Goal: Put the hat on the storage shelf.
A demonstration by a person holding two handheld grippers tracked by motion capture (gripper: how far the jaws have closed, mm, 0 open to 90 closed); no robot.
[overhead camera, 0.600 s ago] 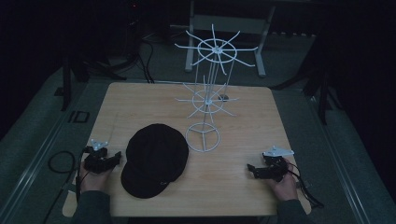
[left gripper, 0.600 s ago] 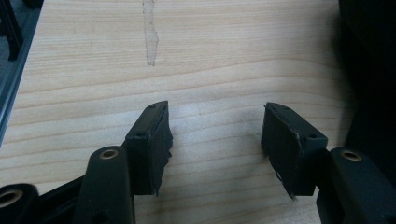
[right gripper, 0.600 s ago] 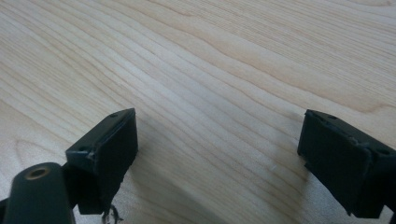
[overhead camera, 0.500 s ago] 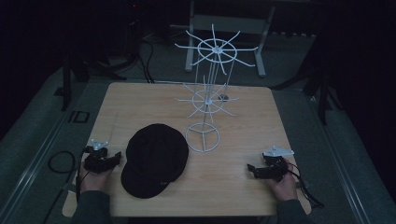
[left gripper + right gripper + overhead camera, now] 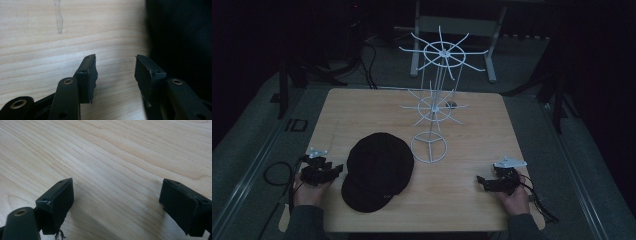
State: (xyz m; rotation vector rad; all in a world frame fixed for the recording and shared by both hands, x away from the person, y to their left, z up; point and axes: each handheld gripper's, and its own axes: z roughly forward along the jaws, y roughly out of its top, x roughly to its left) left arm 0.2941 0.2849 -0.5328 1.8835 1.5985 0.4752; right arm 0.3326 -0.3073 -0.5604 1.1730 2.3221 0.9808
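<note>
Jaws apart on both: left gripper empty, just beside the cap; right gripper empty over bare table, well apart from it. Cap lies flat, front-left, near the wire rack base.

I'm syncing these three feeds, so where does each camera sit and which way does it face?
High view: above the person's side, looking forward and down on the table; both hands show.
Left gripper view: rides the left gripper, facing tabletop and black cap; open jaws.
Right gripper view: rides the right gripper, facing bare wood; open jaws.
Shared: high and left views both show the cap.
</note>
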